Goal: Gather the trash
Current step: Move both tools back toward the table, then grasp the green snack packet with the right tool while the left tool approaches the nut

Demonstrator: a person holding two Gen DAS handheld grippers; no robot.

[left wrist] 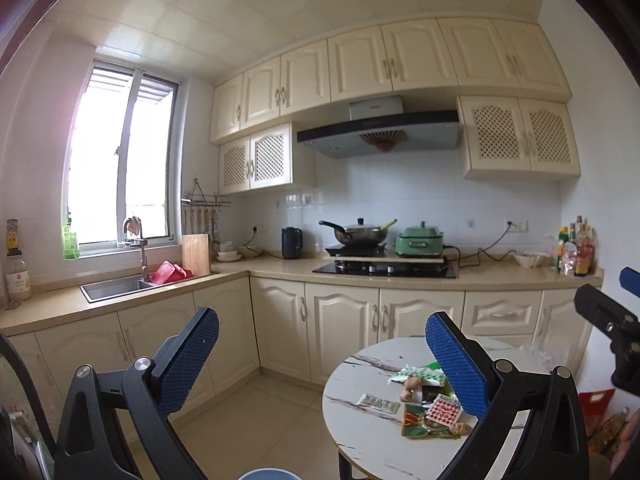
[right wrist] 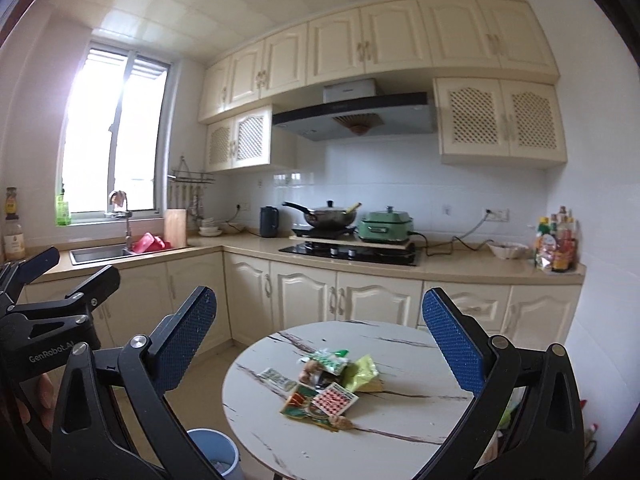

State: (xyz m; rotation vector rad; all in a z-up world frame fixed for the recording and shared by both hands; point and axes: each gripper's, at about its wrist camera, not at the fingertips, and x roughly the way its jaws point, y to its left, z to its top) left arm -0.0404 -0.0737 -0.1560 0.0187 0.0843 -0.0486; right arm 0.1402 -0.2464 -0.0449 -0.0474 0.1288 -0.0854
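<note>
A blue waste bin (right wrist: 214, 454) stands on the floor just left of the round marble-patterned counter (right wrist: 400, 420); pale crumpled scraps lie at its bottom, though what they are is too small to tell. In the left wrist view only a sliver of the bin's rim (left wrist: 269, 474) shows at the lower edge.

The trash (right wrist: 326, 384) sits in a loose heap near the middle of the round counter: a green-and-white wrapper, a yellow-green crumpled bag, a red-checked packet, a flat printed sachet and a few brownish lumps. The pieces overlap and touch one another. All round the heap the top is bare out to its rim, with the widest bare stretch on the near and right sides.

Along the far wall, a steel sink (right wrist: 100, 254) holds a red basket (right wrist: 150, 244) at its right end. A lidded wok (right wrist: 330, 216) and a green electric pot (right wrist: 386, 226) stand above the hob, and a pale bowl (right wrist: 507, 249) rests near a cluster of bottles at the right end.

The left hand-held gripper (left wrist: 320, 348) is spread wide with nothing between its blue pads, held out over open floor left of the round counter. The right hand-held gripper (right wrist: 318, 326) is likewise spread wide and empty, framing the heap from above the near rim. Open tiled floor lies between the round counter and the cabinets.
</note>
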